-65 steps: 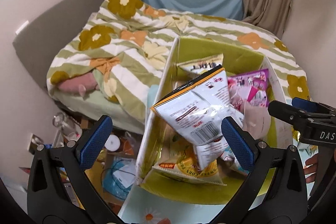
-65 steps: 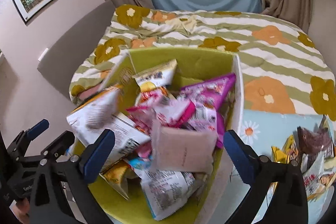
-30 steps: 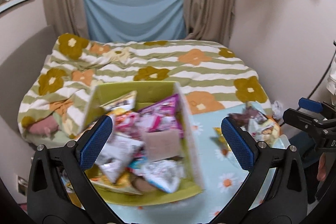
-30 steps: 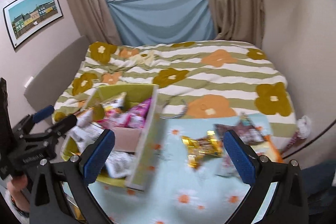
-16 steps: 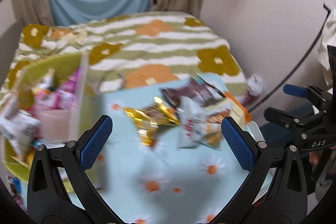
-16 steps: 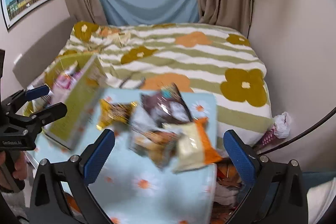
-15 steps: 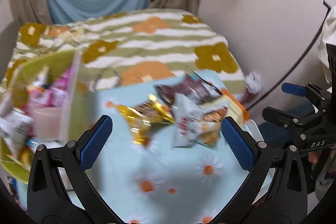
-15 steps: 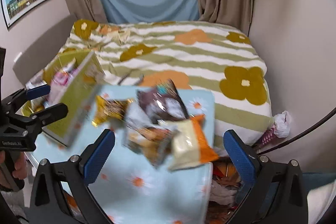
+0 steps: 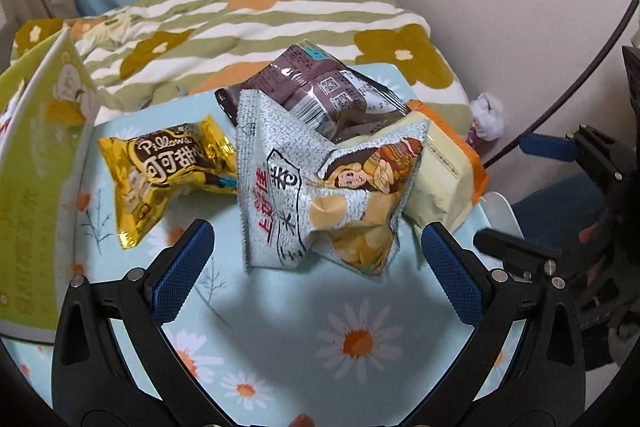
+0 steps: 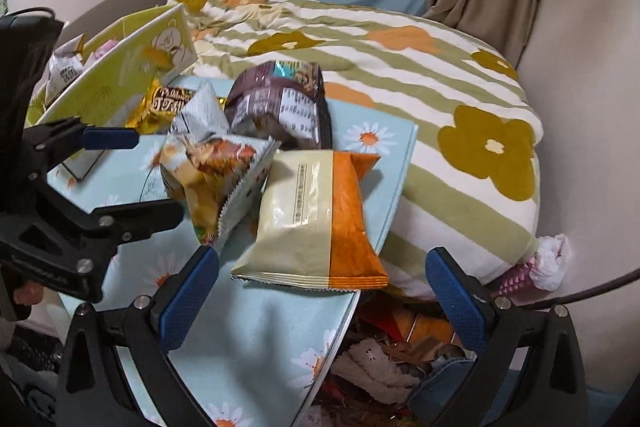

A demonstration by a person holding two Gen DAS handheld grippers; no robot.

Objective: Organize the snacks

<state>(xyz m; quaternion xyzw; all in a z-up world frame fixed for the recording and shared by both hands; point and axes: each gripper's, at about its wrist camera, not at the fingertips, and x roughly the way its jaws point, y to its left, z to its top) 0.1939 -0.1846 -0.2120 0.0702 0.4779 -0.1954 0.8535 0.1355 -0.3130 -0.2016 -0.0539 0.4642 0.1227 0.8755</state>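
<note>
A pile of snack bags lies on the daisy-print table (image 9: 360,327): a grey chip bag (image 9: 320,195), a gold Pillows bag (image 9: 168,167), a brown bag (image 9: 316,91) and a cream-and-orange bag (image 9: 444,171). My left gripper (image 9: 316,263) is open, just in front of the chip bag. My right gripper (image 10: 320,287) is open, just in front of the cream-and-orange bag (image 10: 316,219). The chip bag (image 10: 216,163), brown bag (image 10: 280,103) and gold bag (image 10: 168,103) lie behind it. The green snack box (image 9: 36,163) stands at the left, also in the right wrist view (image 10: 120,75).
A bed with a flowered striped quilt (image 10: 400,67) lies behind the table. The table's right edge (image 10: 352,307) drops to clutter on the floor (image 10: 400,347). The right gripper shows at the right of the left wrist view (image 9: 560,207); the left gripper (image 10: 80,179) at the left of the right wrist view.
Both grippers have swung right, away from the green box, and moved in close to the pile of loose snack bags. Both stay open and empty.
</note>
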